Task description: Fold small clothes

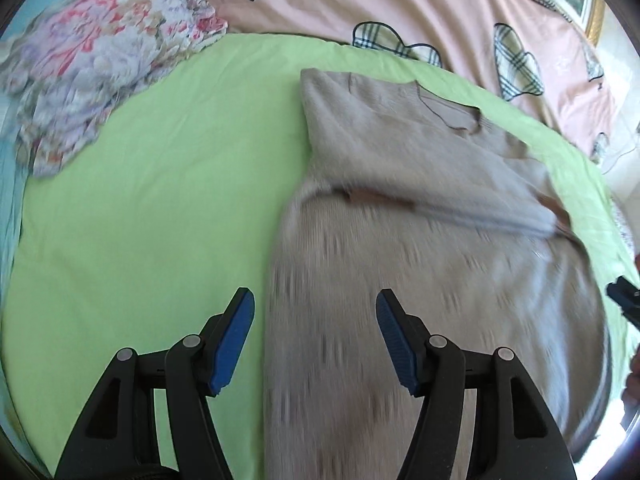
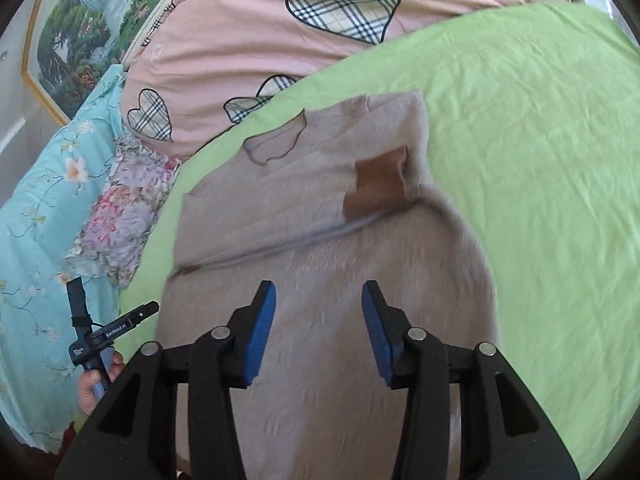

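Note:
A beige knit sweater (image 1: pixel 420 240) lies flat on the green sheet (image 1: pixel 160 220), neckline at the far end, its sides folded inward. It also shows in the right wrist view (image 2: pixel 320 248), with a brown patch (image 2: pixel 378 182) on top. My left gripper (image 1: pixel 316 340) is open and empty, hovering over the sweater's near left edge. My right gripper (image 2: pixel 319 328) is open and empty, above the sweater's near part. The other hand-held gripper shows at the left of the right wrist view (image 2: pixel 104 332).
A pink duvet with plaid hearts (image 1: pixel 400 0) lies beyond the sheet. A floral cloth (image 1: pixel 92 76) lies at the far left on turquoise bedding (image 2: pixel 36 240). A framed landscape picture (image 2: pixel 80 40) hangs on the wall.

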Demonstrator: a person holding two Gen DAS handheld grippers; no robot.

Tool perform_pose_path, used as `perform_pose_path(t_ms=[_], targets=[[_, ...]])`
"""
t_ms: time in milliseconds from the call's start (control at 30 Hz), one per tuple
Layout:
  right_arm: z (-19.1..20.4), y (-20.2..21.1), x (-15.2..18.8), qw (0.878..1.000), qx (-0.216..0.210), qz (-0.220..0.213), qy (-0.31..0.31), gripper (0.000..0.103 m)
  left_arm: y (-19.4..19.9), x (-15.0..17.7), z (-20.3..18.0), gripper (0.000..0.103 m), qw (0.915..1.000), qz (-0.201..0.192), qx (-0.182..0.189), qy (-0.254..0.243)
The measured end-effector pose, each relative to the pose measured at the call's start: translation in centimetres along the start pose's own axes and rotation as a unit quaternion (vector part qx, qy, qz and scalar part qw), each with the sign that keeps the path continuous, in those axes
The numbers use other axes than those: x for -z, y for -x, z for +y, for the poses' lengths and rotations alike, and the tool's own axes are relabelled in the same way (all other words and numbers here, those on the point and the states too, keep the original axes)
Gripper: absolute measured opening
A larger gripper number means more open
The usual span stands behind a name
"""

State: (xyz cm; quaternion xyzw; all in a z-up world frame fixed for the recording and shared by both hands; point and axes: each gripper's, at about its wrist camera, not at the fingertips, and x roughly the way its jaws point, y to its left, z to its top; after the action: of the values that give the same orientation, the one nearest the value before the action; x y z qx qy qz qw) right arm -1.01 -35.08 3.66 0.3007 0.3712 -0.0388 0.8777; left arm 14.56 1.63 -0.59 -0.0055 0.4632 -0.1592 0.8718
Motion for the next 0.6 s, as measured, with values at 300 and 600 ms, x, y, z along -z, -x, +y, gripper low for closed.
perform_pose_path(t_ms=[300,600], targets=[[-0.8,3.1,5.7,1.0,0.007,0.013,0.012,0.047,3.6,7.8,3.1,0.064,0.9985,0.038,0.037,0.01],[-2.6,6.9,9.4,0.999,0.03,0.019,0.01,0.048,5.7,13.4,4.6,0.064,0.9965,0.054,0.064,0.005]])
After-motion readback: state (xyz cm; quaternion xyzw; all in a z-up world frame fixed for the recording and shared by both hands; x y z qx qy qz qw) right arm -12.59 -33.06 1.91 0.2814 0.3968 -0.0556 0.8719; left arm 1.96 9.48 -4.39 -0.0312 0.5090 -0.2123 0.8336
